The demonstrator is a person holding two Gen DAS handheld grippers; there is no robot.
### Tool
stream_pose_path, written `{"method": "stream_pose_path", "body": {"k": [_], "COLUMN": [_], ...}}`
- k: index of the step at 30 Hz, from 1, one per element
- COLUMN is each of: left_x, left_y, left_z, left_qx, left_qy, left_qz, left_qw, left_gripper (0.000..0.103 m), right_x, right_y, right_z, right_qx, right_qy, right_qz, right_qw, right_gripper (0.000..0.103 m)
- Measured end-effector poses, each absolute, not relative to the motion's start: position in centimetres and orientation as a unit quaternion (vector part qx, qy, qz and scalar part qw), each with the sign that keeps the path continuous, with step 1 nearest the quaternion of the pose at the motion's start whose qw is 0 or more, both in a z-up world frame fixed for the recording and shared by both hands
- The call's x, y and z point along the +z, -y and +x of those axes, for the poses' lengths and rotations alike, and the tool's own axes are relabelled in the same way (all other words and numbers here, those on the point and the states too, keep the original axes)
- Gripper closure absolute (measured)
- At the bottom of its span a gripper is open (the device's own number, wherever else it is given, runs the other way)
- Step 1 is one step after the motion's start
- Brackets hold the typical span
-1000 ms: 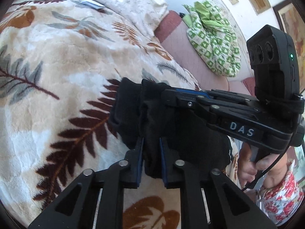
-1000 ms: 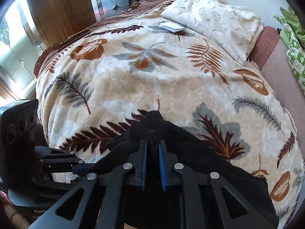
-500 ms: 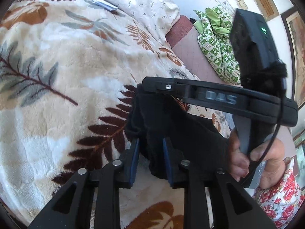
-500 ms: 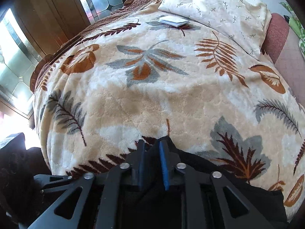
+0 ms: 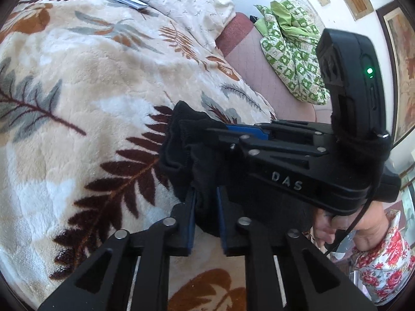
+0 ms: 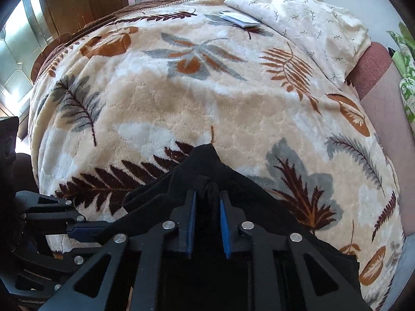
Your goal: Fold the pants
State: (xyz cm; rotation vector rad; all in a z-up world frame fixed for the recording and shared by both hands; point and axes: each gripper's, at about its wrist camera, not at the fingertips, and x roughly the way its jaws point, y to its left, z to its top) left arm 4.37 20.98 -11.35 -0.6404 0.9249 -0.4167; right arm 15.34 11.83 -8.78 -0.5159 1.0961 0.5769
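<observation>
Black pants (image 5: 179,153) lie bunched on a leaf-patterned blanket (image 5: 77,77) near the bed's front edge. My left gripper (image 5: 205,194) is shut on a fold of the black fabric. My right gripper (image 5: 215,131) reaches in from the right and crosses just above it, its tips in the same bunch. In the right wrist view the pants (image 6: 207,160) rise to a peak, and the right gripper (image 6: 207,198) has its jaws closing with a ridge of fabric pinched between the blue pads. The left gripper (image 6: 77,229) shows at lower left, tips at the cloth's edge.
A cream pillow (image 6: 298,18) and a small white booklet (image 6: 241,19) lie at the head of the bed. Green patterned cloth (image 5: 293,51) is heaped on a pink surface to the right. A hand (image 5: 334,228) with a floral sleeve (image 5: 384,254) holds the right gripper. Wooden glazed doors (image 6: 77,0) stand behind.
Half a second ago the left jaws stood wider around the fabric; now they are narrow again. The right gripper lifted and tilted, then came back down onto the bunch.
</observation>
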Motion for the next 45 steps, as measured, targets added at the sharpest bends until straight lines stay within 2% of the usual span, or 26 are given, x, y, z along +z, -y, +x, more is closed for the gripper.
{"method": "stream_pose_path", "body": {"k": [9, 19, 22, 26, 28, 31, 35, 39, 41, 45], "left_x": [-11.3, -11.0, -10.7, -10.7, -10.7, -10.5, -10.2, -9.8, -9.6, -9.7], "left_y": [-22.1, -24.1, -25.0, -26.4, -26.8, -27.0, -26.8, -27.9, -28.7, -29.3], "left_z": [5.0, 4.7, 4.5, 4.2, 4.2, 4.1, 4.0, 3.6, 3.3, 3.0], "left_qx": [-0.188, -0.148, -0.127, -0.108, -0.103, -0.097, -0.086, -0.049, -0.034, -0.027], "left_qy": [-0.422, -0.406, -0.396, -0.388, -0.387, -0.385, -0.38, -0.366, -0.358, -0.357], "left_qz": [-0.327, -0.338, -0.34, -0.353, -0.358, -0.354, -0.34, -0.328, -0.331, -0.335], "left_qw": [0.825, 0.836, 0.844, 0.844, 0.843, 0.847, 0.856, 0.87, 0.872, 0.871], "left_gripper": [0.089, 0.089, 0.089, 0.089, 0.088, 0.082, 0.075, 0.075, 0.075, 0.071], "right_x": [-6.0, -9.1, -9.2, -7.4, -6.0, -5.1, -7.6, -10.3, -10.7, -9.6], "right_y": [-11.5, -12.9, -13.0, -12.2, -11.4, -10.9, -11.9, -13.7, -14.8, -13.8], "right_z": [16.2, 19.1, 19.3, 19.4, 18.9, 16.9, 14.4, 14.0, 13.8, 12.9], "right_qx": [0.244, 0.218, 0.217, 0.228, 0.22, 0.216, 0.214, 0.245, 0.255, 0.281], "right_qy": [-0.48, -0.513, -0.519, -0.503, -0.485, -0.475, -0.489, -0.517, -0.519, -0.509], "right_qz": [-0.213, -0.192, -0.184, -0.143, -0.124, -0.123, -0.164, -0.153, -0.158, -0.122], "right_qw": [0.815, 0.808, 0.806, 0.821, 0.837, 0.844, 0.83, 0.806, 0.801, 0.804], "right_gripper": [0.092, 0.09, 0.084, 0.061, 0.054, 0.054, 0.054, 0.051, 0.03, 0.028]}}
